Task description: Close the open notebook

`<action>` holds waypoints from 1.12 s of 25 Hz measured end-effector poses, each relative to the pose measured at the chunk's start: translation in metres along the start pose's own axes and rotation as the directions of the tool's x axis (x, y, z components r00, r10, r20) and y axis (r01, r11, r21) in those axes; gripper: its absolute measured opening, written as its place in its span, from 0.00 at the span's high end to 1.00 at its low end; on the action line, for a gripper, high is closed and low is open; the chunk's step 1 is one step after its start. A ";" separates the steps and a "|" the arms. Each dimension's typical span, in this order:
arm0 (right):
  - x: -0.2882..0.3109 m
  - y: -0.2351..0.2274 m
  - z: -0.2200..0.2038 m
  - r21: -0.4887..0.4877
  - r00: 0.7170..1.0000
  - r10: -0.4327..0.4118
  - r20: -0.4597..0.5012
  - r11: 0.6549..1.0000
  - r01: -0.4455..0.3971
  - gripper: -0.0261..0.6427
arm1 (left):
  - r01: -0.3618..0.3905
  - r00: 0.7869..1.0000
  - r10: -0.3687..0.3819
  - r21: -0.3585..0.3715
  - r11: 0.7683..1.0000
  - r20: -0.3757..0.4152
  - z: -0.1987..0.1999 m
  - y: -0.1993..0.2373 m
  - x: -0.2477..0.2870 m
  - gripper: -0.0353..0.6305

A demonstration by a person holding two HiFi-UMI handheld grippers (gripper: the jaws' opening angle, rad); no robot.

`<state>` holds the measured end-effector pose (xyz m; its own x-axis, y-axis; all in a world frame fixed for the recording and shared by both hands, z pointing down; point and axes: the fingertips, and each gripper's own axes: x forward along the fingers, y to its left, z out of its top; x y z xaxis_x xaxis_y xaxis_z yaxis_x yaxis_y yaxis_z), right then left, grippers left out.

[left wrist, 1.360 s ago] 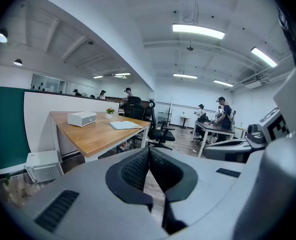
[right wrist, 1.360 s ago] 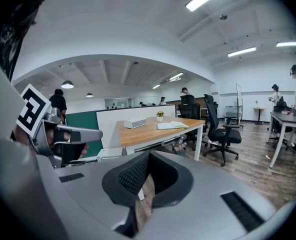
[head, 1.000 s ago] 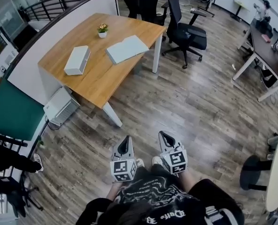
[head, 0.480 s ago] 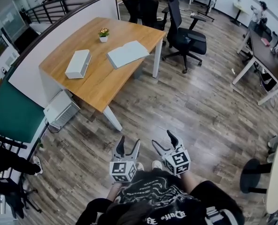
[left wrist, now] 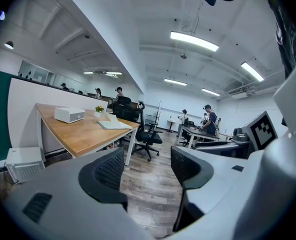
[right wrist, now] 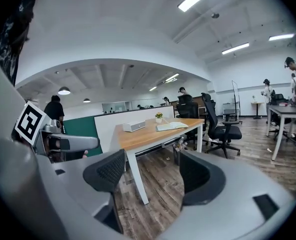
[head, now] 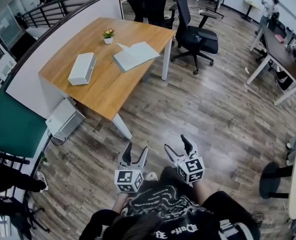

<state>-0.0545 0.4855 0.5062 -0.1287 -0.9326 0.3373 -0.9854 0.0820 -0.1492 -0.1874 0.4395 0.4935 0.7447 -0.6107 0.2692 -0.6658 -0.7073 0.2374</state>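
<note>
Nothing is done yet. Nearest, the left tool (head: 136,149) and right tool (head: 177,143) hang over the floor, well short of the bench (head: 108,91). Both are released, their jaws having just been opening, with only floor between them. At the bench's far end the notebook (head: 135,55) lies open, untouched. Only the head view shows that whole gap. The gripper views show the empty jaws close up, and the notebook edge-on.

Side by side, the left gripper (head: 136,149) and right gripper (head: 177,143) have just opened, jaws wide and empty.
</note>
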 end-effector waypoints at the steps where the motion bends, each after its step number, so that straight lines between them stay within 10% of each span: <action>1: 0.001 0.003 -0.002 0.001 1.000 -0.002 -0.004 1.000 0.002 0.46 | -0.001 1.000 0.001 0.000 1.000 -0.005 -0.002 0.003 0.000 0.49; 28: 0.173 -0.127 0.059 -0.044 0.986 0.148 -0.075 0.987 -0.152 0.53 | -0.186 0.983 0.186 -0.041 0.982 -0.004 0.051 0.056 0.181 0.49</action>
<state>0.0554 0.2933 0.5287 -0.2813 -0.8809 0.3806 -0.9584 0.2378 -0.1581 -0.0877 0.2715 0.5073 0.6076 -0.7302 0.3124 -0.7941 -0.5659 0.2217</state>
